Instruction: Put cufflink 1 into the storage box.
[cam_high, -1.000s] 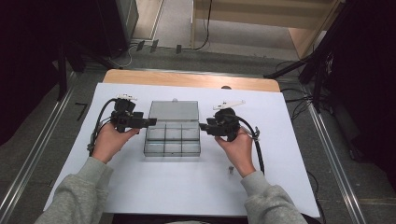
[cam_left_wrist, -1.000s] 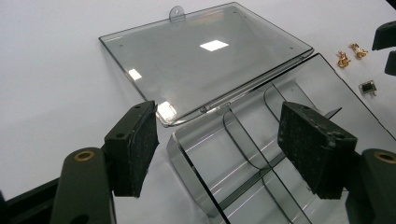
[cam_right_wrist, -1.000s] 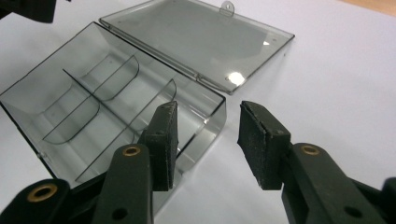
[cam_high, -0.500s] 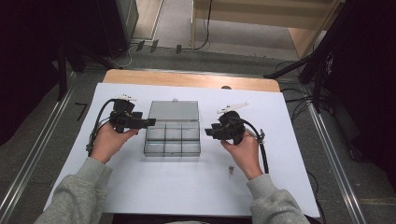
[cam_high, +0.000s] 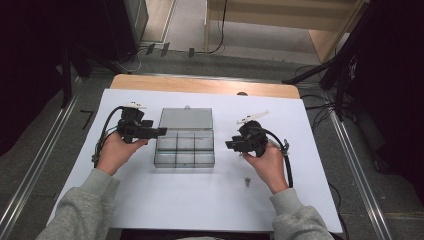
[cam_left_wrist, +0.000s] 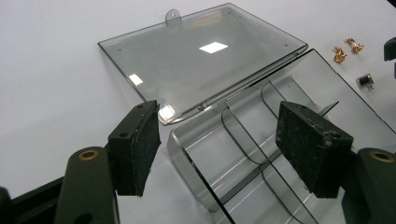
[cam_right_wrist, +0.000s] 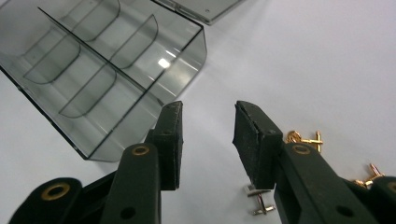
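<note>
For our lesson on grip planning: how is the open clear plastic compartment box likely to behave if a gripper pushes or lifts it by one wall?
The compartment box looks thin-walled and empty, so probably light and apt to slide on the smooth white table. Its open lid, joined along one edge, may flap when lifted.

The left gripper (cam_high: 159, 131) is held out level with its jaws apart. The right gripper (cam_high: 229, 145) points left, and its jaws have just been closing with nothing between them.

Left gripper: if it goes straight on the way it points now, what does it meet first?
Probably the near corner of the clear box. The left gripper is open, with that corner between its pads but not touching. Beyond lies the open lid. Depth is hard to judge.
</note>
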